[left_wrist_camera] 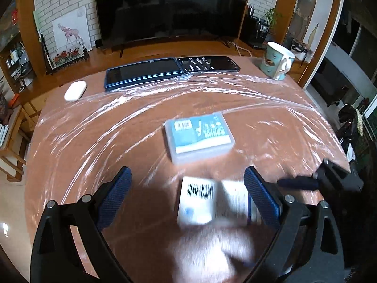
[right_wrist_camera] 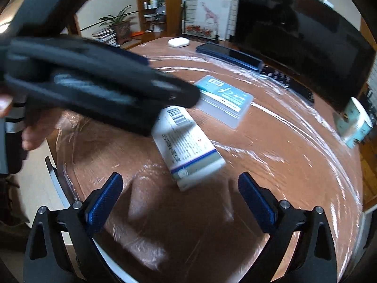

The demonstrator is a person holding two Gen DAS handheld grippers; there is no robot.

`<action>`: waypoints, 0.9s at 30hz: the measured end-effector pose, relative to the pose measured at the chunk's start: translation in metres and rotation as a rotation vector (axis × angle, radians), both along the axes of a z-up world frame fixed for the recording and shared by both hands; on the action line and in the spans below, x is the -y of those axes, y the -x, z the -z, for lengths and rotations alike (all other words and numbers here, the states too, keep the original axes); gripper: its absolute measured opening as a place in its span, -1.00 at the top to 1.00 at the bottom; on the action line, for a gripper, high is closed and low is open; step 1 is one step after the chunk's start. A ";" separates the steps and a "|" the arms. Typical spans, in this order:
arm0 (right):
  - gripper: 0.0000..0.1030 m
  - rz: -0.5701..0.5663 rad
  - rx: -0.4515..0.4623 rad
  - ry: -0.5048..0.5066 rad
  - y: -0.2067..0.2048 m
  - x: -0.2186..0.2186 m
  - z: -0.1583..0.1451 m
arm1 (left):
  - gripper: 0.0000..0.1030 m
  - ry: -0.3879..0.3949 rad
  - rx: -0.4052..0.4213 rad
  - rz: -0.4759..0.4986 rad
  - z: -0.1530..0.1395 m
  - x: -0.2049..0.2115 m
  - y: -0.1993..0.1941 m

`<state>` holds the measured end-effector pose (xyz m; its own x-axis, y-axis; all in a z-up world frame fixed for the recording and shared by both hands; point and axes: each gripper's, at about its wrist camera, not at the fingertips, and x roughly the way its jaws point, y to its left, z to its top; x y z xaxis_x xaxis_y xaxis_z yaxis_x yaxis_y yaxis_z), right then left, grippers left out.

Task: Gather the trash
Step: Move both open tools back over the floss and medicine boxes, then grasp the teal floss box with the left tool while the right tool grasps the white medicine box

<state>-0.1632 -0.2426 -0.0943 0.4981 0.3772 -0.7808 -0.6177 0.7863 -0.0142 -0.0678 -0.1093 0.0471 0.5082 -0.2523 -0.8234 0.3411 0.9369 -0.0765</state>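
Your left gripper (left_wrist_camera: 188, 198) is released with the carton (left_wrist_camera: 212, 202) between its fingers, hard against the right one, so closing off-centre could skid it across the film-covered tabletop (left_wrist_camera: 94, 141); your right gripper (right_wrist_camera: 180, 197) is released too.

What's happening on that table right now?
A person with two handheld grippers is going after a white barcoded box lying on the plastic-covered table. The left gripper has its jaws open around the box, not yet closed. The right gripper hovers open beside it. A clear plastic case lies just beyond.
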 end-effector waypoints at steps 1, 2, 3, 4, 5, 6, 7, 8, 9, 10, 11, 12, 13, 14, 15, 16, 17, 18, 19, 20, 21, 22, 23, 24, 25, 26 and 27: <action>-0.80 -0.018 -0.012 -0.009 -0.003 0.000 0.000 | -0.88 -0.001 -0.006 0.003 0.001 0.005 -0.006; -0.79 -0.038 -0.020 -0.012 -0.006 -0.001 0.001 | -0.88 -0.004 -0.010 0.007 0.003 0.008 -0.011; -0.79 -0.054 -0.024 -0.009 -0.009 -0.002 0.002 | -0.88 -0.014 -0.014 0.015 0.004 0.013 -0.017; -0.79 -0.062 -0.027 -0.006 -0.010 -0.003 0.003 | -0.88 -0.026 -0.016 0.019 0.006 0.017 -0.022; -0.79 -0.077 -0.035 -0.008 -0.012 -0.003 0.004 | -0.88 -0.035 -0.025 0.025 0.009 0.022 -0.027; -0.79 -0.084 -0.038 -0.011 -0.014 -0.003 0.004 | -0.88 -0.039 -0.036 0.029 0.011 0.025 -0.031; -0.79 -0.091 -0.041 -0.014 -0.016 -0.002 0.005 | -0.88 -0.043 -0.052 0.033 0.015 0.029 -0.035; -0.79 -0.098 -0.042 -0.017 -0.017 -0.003 0.005 | -0.88 -0.045 -0.059 0.036 0.017 0.031 -0.037; -0.79 -0.104 -0.042 -0.019 -0.019 -0.003 0.005 | -0.88 -0.053 -0.065 0.037 0.020 0.035 -0.041; -0.79 -0.109 -0.041 -0.018 -0.019 -0.004 0.005 | -0.88 -0.061 -0.068 0.038 0.023 0.037 -0.043; -0.79 -0.115 -0.040 -0.012 -0.021 -0.005 0.005 | -0.88 -0.065 -0.072 0.039 0.024 0.038 -0.045; -0.79 -0.120 -0.037 -0.005 -0.021 -0.007 0.005 | -0.88 -0.072 -0.078 0.038 0.027 0.040 -0.048; -0.79 -0.127 -0.034 0.002 -0.022 -0.009 0.006 | -0.88 -0.077 -0.082 0.035 0.029 0.040 -0.050; -0.79 -0.131 -0.032 0.005 -0.022 -0.010 0.005 | -0.88 -0.080 -0.088 0.034 0.031 0.041 -0.052; -0.79 -0.135 -0.032 0.010 -0.024 -0.012 0.006 | -0.87 -0.081 -0.093 0.033 0.032 0.041 -0.054; -0.79 -0.139 -0.032 0.013 -0.024 -0.013 0.006 | -0.87 -0.085 -0.096 0.031 0.034 0.042 -0.055; -0.78 -0.144 -0.032 0.016 -0.026 -0.015 0.005 | -0.85 -0.088 -0.097 0.030 0.034 0.041 -0.056; -0.74 -0.149 -0.034 0.017 -0.027 -0.015 0.005 | -0.74 -0.091 -0.101 0.029 0.036 0.041 -0.058; -0.71 -0.155 -0.042 0.016 -0.028 -0.016 0.006 | -0.72 -0.092 -0.107 0.030 0.037 0.041 -0.059; -0.69 -0.158 -0.048 0.016 -0.033 -0.016 0.006 | -0.71 -0.092 -0.110 0.031 0.038 0.040 -0.060; -0.69 -0.163 -0.053 0.014 -0.037 -0.016 0.007 | -0.71 -0.090 -0.107 0.033 0.038 0.039 -0.060; -0.69 -0.169 -0.054 0.009 -0.038 -0.015 0.006 | -0.71 -0.088 -0.102 0.037 0.038 0.038 -0.060; -0.69 -0.177 -0.060 -0.004 -0.039 -0.014 0.005 | -0.71 -0.087 -0.100 0.040 0.038 0.038 -0.060; -0.73 -0.182 -0.062 -0.007 -0.040 -0.014 0.004 | -0.71 -0.087 -0.099 0.044 0.038 0.037 -0.060; -0.78 -0.192 -0.065 -0.005 -0.041 -0.014 0.004 | -0.71 -0.086 -0.098 0.048 0.038 0.037 -0.061; -0.84 -0.200 -0.067 -0.005 -0.041 -0.015 0.003 | -0.71 -0.086 -0.096 0.053 0.038 0.036 -0.061; -0.84 -0.210 -0.070 -0.004 -0.044 -0.017 0.002 | -0.71 -0.086 -0.096 0.057 0.038 0.037 -0.062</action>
